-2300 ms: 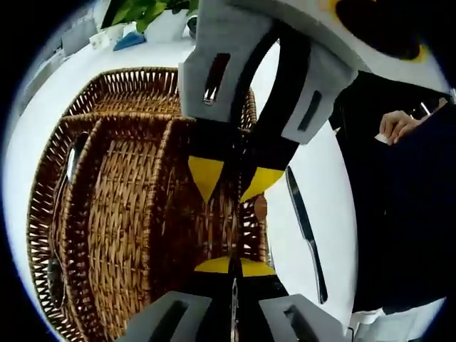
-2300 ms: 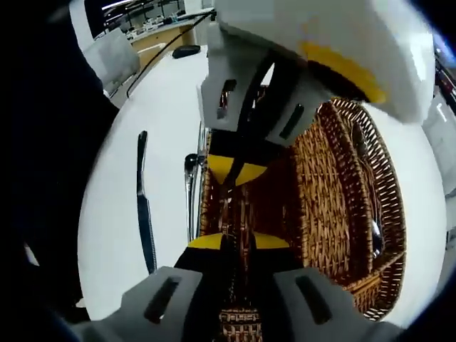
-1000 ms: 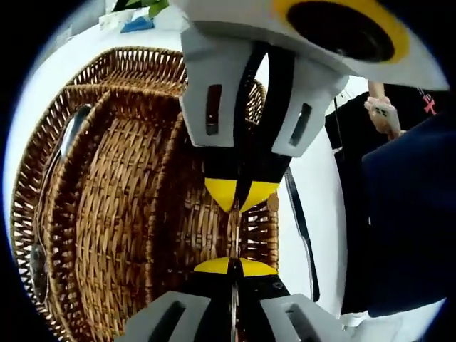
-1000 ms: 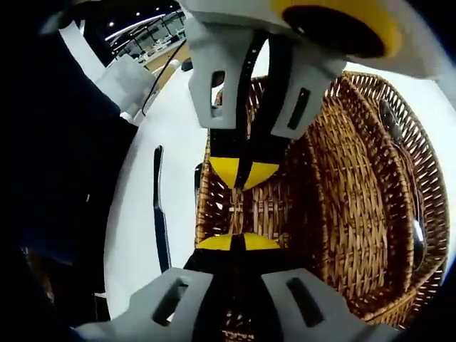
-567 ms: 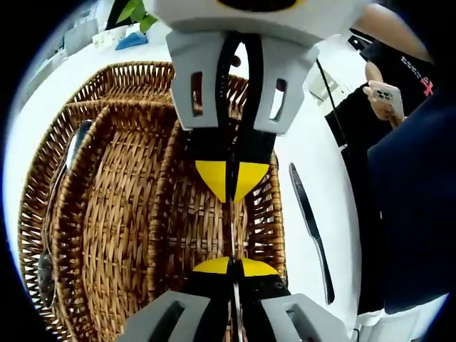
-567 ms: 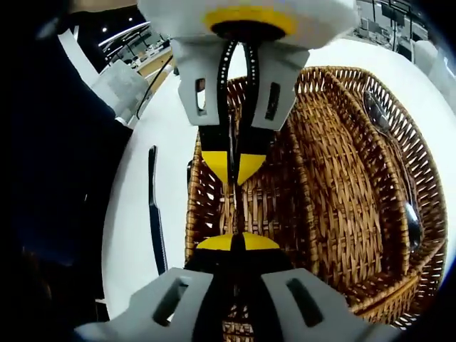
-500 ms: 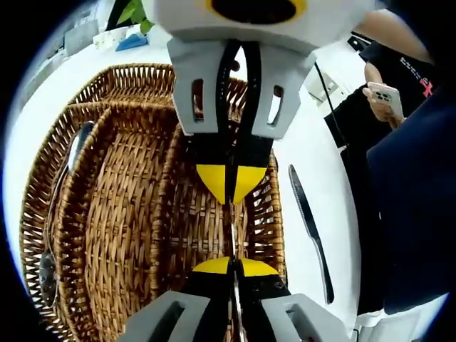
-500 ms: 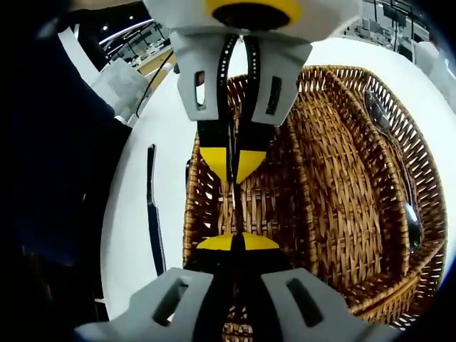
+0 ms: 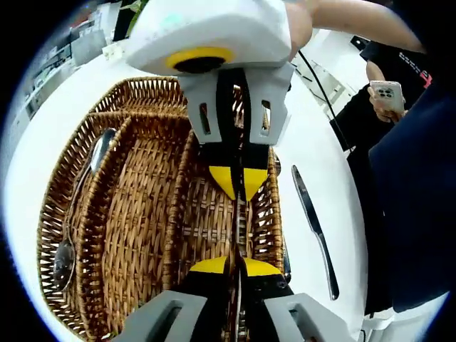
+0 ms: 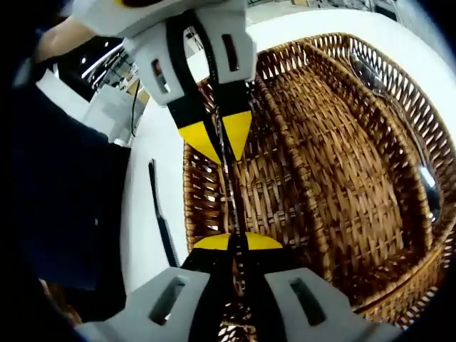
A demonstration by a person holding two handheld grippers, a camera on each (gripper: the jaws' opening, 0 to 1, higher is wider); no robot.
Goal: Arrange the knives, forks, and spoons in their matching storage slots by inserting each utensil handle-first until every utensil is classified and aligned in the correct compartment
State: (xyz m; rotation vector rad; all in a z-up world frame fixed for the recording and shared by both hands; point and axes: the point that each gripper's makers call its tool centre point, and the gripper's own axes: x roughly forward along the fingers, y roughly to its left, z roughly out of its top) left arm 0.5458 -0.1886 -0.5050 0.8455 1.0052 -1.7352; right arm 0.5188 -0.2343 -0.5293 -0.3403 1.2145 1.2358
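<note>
A three-slot wicker basket (image 9: pixel 114 214) (image 10: pixel 335 164) lies on a white table. My left gripper (image 9: pixel 235 265) and right gripper (image 9: pixel 239 182) face each other over the slot nearest the knife. Both are shut on one thin metal utensil (image 9: pixel 238 226), seen edge-on so I cannot tell its kind. In the right gripper view my right gripper (image 10: pixel 237 241) holds the same utensil (image 10: pixel 229 191) opposite the left gripper (image 10: pixel 221 139). A spoon (image 9: pixel 77 210) (image 10: pixel 420 167) lies in the far outer slot. A knife (image 9: pixel 313 228) (image 10: pixel 162 224) rests on the table beside the basket.
Another dark utensil (image 9: pixel 285 262) lies close along the basket's outer wall on the knife side. A person in dark clothes holding a phone (image 9: pixel 385 92) stands by that side of the table. The middle slot holds nothing.
Both grippers keep their hold on the thin utensil over the same slot. The right gripper view has tilted, so the left gripper now leans in from the upper left.
</note>
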